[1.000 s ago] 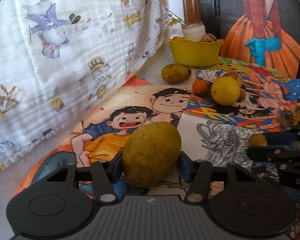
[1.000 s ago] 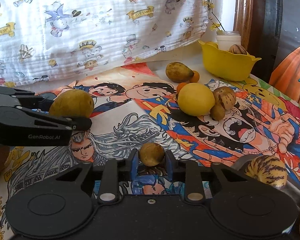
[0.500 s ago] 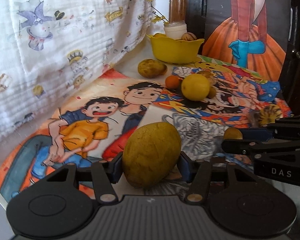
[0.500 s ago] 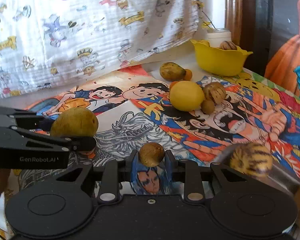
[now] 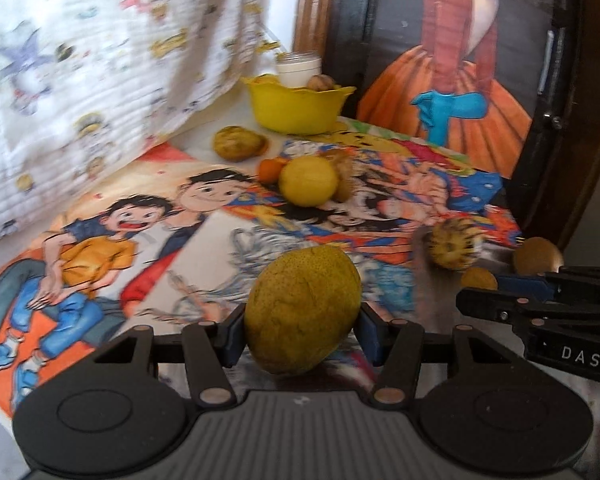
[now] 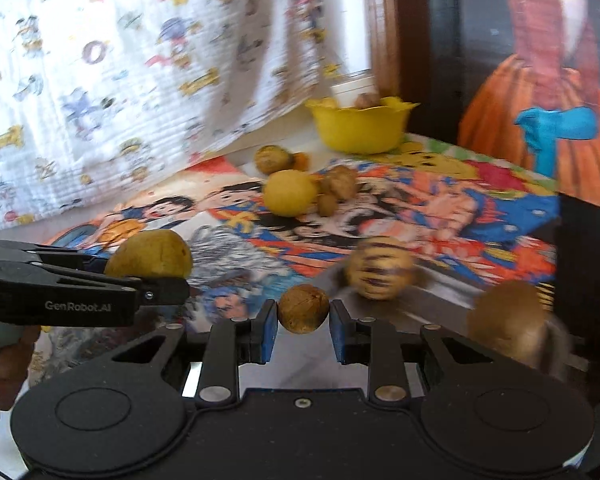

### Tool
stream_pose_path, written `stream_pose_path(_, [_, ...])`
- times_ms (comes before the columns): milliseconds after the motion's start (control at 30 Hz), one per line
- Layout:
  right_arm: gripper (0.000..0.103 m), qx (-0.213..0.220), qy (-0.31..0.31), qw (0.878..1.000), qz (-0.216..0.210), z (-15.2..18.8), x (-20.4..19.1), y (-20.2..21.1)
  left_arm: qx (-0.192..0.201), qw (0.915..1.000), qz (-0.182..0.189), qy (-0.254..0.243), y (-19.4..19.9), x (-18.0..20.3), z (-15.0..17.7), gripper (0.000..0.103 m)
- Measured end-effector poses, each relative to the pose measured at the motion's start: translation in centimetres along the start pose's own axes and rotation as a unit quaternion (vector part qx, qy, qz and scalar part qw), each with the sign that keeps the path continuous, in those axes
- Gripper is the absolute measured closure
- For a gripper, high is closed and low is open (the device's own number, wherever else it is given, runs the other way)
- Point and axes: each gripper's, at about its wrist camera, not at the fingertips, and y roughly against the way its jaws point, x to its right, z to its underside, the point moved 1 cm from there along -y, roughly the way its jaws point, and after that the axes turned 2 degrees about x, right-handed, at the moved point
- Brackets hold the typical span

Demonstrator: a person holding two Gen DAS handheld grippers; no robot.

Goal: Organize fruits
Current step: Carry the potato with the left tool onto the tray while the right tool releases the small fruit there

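Observation:
My left gripper (image 5: 301, 330) is shut on a large yellow-green mango (image 5: 302, 308), held above the cartoon-printed table cover (image 5: 100, 240). My right gripper (image 6: 303, 322) is shut on a small round brown fruit (image 6: 303, 309); the left wrist view shows this gripper (image 5: 476, 292) at the right edge with that fruit (image 5: 478, 279). The left gripper (image 6: 168, 276) with the mango (image 6: 150, 254) appears at the left of the right wrist view. A yellow bowl (image 5: 296, 106) with fruit inside stands at the far end. A big yellow fruit (image 5: 308, 180) lies mid-table among smaller ones.
A striped yellow fruit (image 6: 380, 268) and a brown round fruit (image 6: 508, 320) sit on a grey tray (image 6: 420, 312) at the near right. Another mango (image 5: 236, 143) and a small orange fruit (image 5: 270, 170) lie near the bowl. A printed cloth (image 5: 80, 60) hangs on the left; a white jar (image 5: 298, 68) stands behind the bowl.
Both grippers, still holding their fruits, have swung to the right and risen slightly; the tray with the striped fruit has come into fuller view and the views are blurred by motion.

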Motion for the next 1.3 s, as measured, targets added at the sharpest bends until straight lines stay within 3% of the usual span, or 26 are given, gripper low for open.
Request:
stream_pose_path(567, [0.073, 0.007, -0.03, 0.995, 0.098, 3.9, 6.3, 2.7, -0.024, 0.9952, 0.08, -0.05, -2.9, 9.3, -0.6, 0.044])
stream_pose_path(1300, [0.072, 0.011, -0.025, 0.993, 0.115, 4.8, 7.6, 2.1, -0.042, 0.9929, 0.081, -0.077, -6.2, 11.7, -0.7, 0.043])
